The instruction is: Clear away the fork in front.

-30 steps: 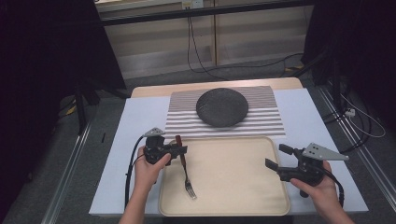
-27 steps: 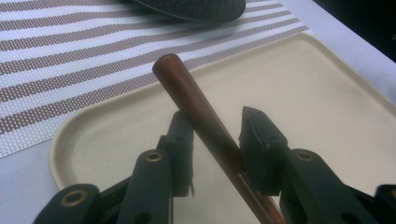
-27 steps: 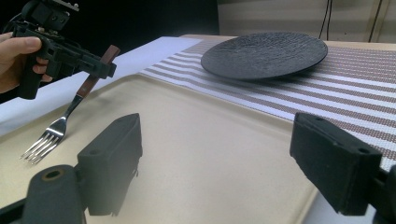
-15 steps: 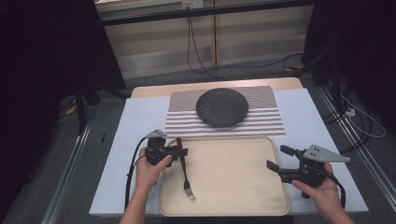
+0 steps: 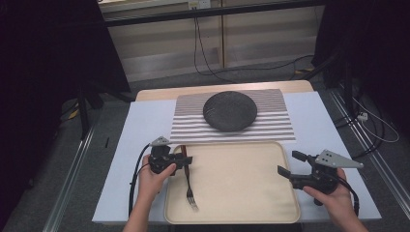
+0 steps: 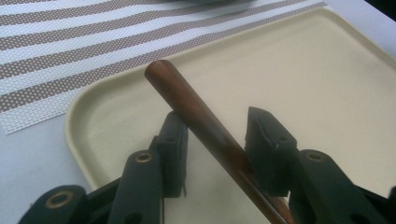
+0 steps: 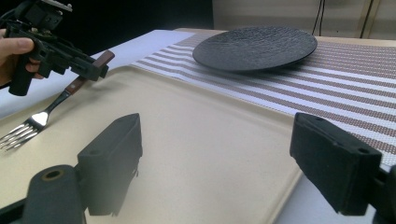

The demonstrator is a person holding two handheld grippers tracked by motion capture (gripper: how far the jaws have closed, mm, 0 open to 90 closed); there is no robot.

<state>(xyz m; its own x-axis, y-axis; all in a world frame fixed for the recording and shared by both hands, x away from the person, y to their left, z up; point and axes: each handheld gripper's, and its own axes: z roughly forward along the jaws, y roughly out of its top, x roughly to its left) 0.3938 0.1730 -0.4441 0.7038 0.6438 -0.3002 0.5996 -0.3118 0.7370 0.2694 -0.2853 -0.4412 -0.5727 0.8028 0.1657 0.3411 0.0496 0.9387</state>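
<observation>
A fork with a brown wooden handle lies on the left part of the beige tray, its tines toward me. My left gripper is at the handle's far end. In the left gripper view the handle runs slantwise between the jaws of the left gripper. The jaws have just been opening, and a gap shows beside the right pad. The right gripper view shows the fork with its tines on the tray and its handle at the left gripper. My right gripper hovers open at the tray's right edge with nothing between the jaws.
A dark round plate sits on a striped placemat just beyond the tray. A pale blue cloth covers the table. Cables trail on the floor behind and to the right.
The left hand has shifted very slightly toward me at the fork's handle. The fork lies in much the same place. The right gripper has kept still.
</observation>
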